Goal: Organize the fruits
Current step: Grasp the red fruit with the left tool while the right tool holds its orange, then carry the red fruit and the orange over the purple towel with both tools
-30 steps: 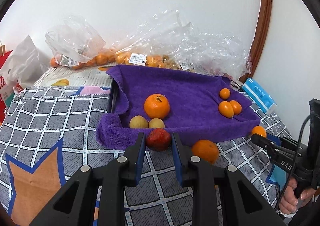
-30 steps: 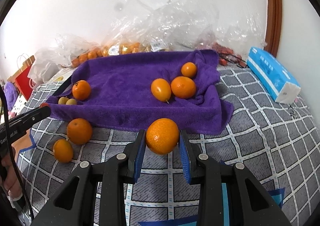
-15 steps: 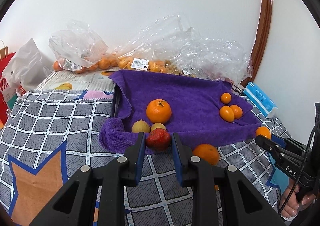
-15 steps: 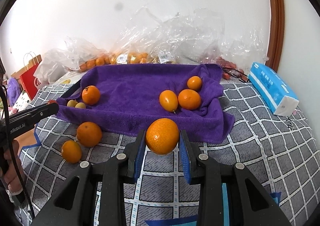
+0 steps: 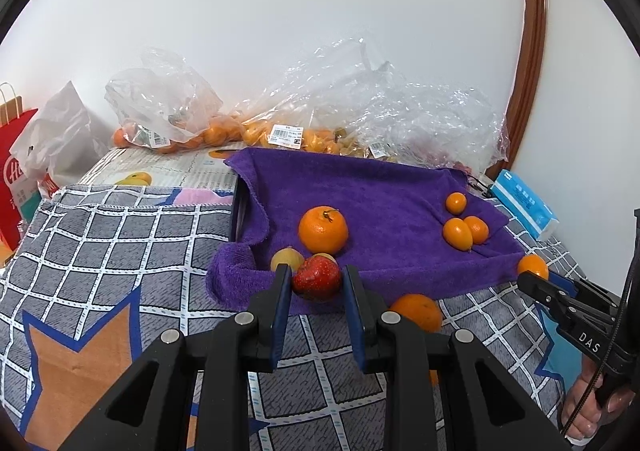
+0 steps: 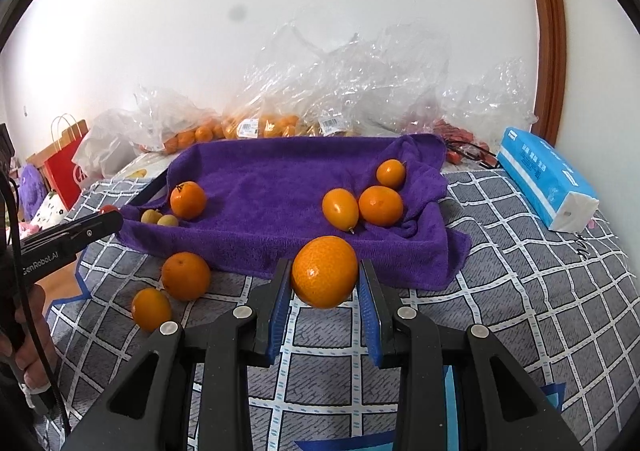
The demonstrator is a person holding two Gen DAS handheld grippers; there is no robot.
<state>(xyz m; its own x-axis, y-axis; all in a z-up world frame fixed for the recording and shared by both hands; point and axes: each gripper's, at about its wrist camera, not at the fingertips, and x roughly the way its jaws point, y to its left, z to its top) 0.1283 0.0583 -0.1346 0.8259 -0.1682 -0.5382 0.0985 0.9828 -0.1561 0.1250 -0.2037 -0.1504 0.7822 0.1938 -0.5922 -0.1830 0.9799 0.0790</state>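
A purple towel covers a tray on the checked cloth. On it lie a large orange, two small yellow fruits and three small oranges. My left gripper is shut on a red strawberry, held above the towel's near-left edge. My right gripper is shut on an orange, held above the towel's front edge. Two loose oranges lie on the cloth in front of the towel.
Clear plastic bags of oranges lie against the back wall. A blue tissue pack lies at the right. A red paper bag stands at the left. A brown door frame rises at the right.
Both grippers have risen and tilted up a little while holding their fruit; more wall shows and the towel sits lower in both views.
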